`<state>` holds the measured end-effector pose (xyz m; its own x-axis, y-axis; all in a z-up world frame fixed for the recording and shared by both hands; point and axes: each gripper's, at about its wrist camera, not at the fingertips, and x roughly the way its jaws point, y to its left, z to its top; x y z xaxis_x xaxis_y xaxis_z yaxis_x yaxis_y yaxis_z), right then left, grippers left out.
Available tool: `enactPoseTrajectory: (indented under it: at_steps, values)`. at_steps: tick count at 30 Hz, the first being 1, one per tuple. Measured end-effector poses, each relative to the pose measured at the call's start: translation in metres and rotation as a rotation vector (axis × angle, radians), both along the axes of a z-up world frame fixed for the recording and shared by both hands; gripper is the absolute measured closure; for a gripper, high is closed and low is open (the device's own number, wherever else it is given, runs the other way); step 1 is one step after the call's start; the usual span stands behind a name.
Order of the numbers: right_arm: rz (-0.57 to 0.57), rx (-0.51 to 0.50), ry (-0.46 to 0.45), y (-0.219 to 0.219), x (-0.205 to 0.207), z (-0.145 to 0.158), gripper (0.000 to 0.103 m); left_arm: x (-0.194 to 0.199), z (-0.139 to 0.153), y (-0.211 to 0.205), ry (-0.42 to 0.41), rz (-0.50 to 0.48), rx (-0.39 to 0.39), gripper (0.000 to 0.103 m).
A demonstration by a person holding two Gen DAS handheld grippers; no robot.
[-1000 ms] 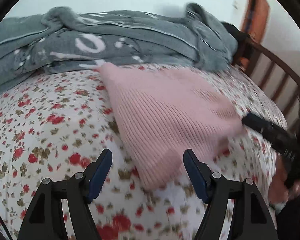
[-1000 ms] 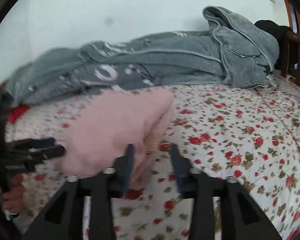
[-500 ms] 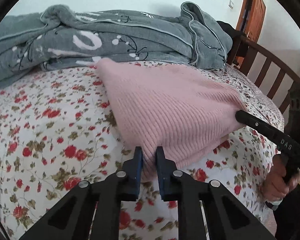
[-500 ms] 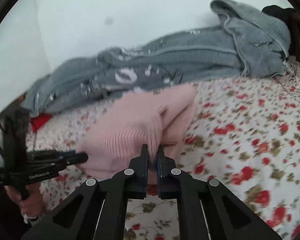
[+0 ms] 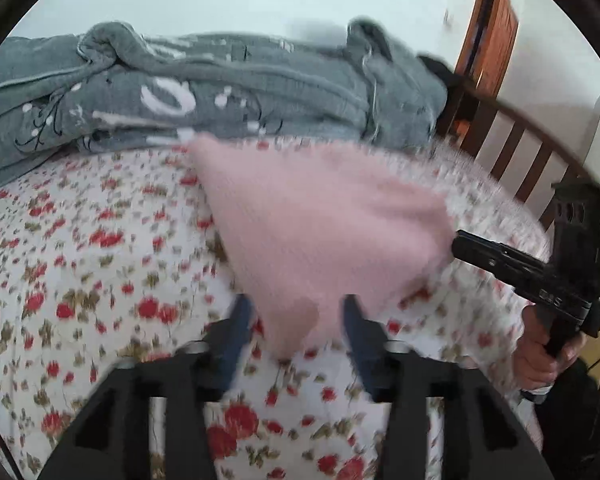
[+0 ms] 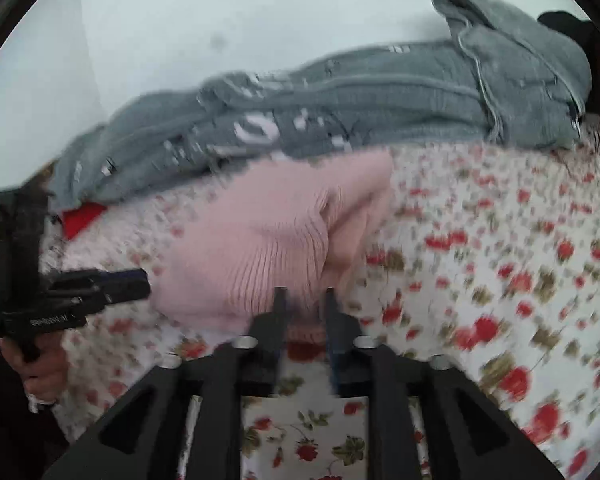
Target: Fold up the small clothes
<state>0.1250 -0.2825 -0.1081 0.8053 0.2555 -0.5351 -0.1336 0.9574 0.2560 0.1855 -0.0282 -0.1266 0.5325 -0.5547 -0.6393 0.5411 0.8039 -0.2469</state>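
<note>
The pink ribbed knit garment (image 5: 320, 232) lies folded on the floral bedsheet (image 5: 100, 280), just in front of the grey blanket (image 5: 240, 96). Its near corner sits between the left gripper (image 5: 296, 320), whose jaws have just been opening and stand clear of it. The right gripper (image 6: 302, 304), its jaws also just opening, has the garment's other corner between its 2 parted fingers.

- A pale pink ribbed knit garment (image 5: 320, 232) is lying on the bed.
- A white sheet (image 5: 80, 280) is showing red roses with olive leaves.
- A grey blanket (image 5: 228, 96) is carrying white markings.
- A red cloth (image 6: 80, 216) is peeking out.
- Black grippers are showing blue pads (image 5: 236, 332).
</note>
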Motion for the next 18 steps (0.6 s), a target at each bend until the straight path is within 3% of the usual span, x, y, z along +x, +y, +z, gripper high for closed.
enactPoseTrajectory:
  at_steps: [1,2,4,5,7,9,11,13,15,18]
  values:
    - [0.001,0.002,-0.032,-0.001,-0.001,0.008,0.049,0.006,0.006,-0.002,-0.009,0.015,-0.011,0.051]
    - [-0.021,-0.003,-0.091,-0.003,0.001,0.02,0.045,0.013,0.009,-0.006,-0.004,0.038,-0.005,0.051]
    - [-0.061,-0.005,-0.1,-0.002,0.017,0.027,0.047,0.027,0.013,-0.017,0.012,0.06,0.012,0.051]
    - [-0.076,-0.009,-0.085,-0.001,0.024,0.026,0.05,0.033,0.012,-0.024,0.002,0.08,0.033,0.051]
    - [-0.127,-0.048,-0.02,0.002,0.049,0.015,0.082,0.042,0.006,-0.031,-0.002,0.128,0.094,0.051]
    - [-0.134,-0.104,0.044,0.005,0.061,-0.001,0.097,0.052,-0.01,-0.036,0.055,0.14,0.145,0.05]
    - [-0.17,-0.195,0.099,0.006,0.062,-0.021,0.099,0.053,-0.021,-0.036,0.107,0.097,0.132,0.05]
    - [-0.189,-0.25,0.147,0.003,0.061,-0.032,0.103,0.053,-0.021,-0.034,0.107,0.076,0.131,0.051]
    - [-0.18,-0.219,0.197,-0.008,0.062,-0.036,0.103,0.058,-0.015,-0.028,0.124,0.06,0.079,0.051]
    - [-0.188,-0.151,0.131,-0.024,0.053,-0.018,0.103,0.07,-0.002,-0.015,0.15,0.066,-0.019,0.051]
